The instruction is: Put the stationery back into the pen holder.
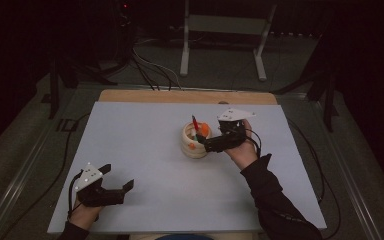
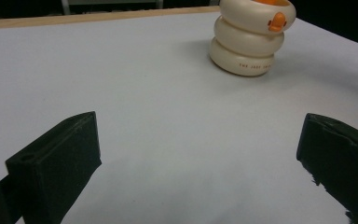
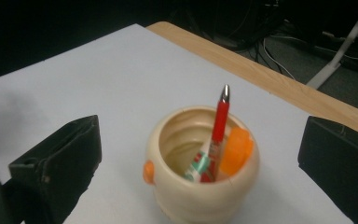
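Right gripper view looks down into a cream ringed pot [image 3: 203, 163] that stands upright on the pale grey table top [image 3: 98, 79], and a red pen [image 3: 217, 128] leans inside it, tip end buried, its silver end up and tilted toward the far wooden edge [image 3: 261, 74]. An orange tab [image 3: 235, 151] sits at the pot's rim just beside the pen. My right gripper [image 3: 200, 154] has its jaws spread as wide as they go, one on each side of the pot and touching neither it nor the pen; nothing is held. In the high view that right gripper [image 1: 205, 140] hovers just right of the pot [image 1: 195, 142], so the pen lies below and just ahead of the claw, its long axis near upright. My judgement is that the pen has been dropped in and the next move is to draw back, up and away to the right, where the table is bare. My left gripper [image 1: 117, 180] rests well apart at the near left corner, jaws likewise wide and empty, with the pot [image 2: 249, 39] far ahead of it across open table. The near edge is close behind that hand.
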Demonstrator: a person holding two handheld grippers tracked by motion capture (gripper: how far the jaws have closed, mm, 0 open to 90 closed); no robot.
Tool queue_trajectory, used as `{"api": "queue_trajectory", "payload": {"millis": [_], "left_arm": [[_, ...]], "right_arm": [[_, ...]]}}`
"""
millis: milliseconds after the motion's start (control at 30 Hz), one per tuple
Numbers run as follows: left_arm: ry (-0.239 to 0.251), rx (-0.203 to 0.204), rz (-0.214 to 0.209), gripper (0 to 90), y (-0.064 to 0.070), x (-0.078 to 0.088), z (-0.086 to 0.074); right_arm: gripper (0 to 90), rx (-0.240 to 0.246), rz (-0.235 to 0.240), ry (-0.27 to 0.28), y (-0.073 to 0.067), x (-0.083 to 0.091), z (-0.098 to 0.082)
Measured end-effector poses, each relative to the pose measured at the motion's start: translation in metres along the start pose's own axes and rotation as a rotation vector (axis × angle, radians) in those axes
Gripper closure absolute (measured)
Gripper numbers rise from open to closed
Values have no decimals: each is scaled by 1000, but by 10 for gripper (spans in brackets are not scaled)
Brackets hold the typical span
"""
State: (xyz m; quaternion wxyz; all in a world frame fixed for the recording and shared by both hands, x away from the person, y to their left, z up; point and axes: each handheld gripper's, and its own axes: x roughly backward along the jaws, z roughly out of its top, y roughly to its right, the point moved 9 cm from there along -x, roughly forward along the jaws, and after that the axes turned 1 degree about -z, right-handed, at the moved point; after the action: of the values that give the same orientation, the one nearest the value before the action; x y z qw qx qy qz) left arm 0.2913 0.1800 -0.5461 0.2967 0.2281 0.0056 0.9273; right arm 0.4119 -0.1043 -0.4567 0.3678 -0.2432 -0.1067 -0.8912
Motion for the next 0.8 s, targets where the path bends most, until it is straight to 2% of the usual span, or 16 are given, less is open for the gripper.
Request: {"api": "queue_trajectory", "payload": {"millis": [267, 433, 800], "left_arm": [[-4, -6, 0, 2, 0, 0, 0], [-2, -6, -1, 2, 0, 0, 0], [2, -8, -4, 2, 0, 1, 1]], "right_arm": [[0, 8, -11, -4, 12, 19, -11], [0, -15, -14, 4, 20, 30, -21], [0, -45, -1, -24, 22, 40, -61]]}}
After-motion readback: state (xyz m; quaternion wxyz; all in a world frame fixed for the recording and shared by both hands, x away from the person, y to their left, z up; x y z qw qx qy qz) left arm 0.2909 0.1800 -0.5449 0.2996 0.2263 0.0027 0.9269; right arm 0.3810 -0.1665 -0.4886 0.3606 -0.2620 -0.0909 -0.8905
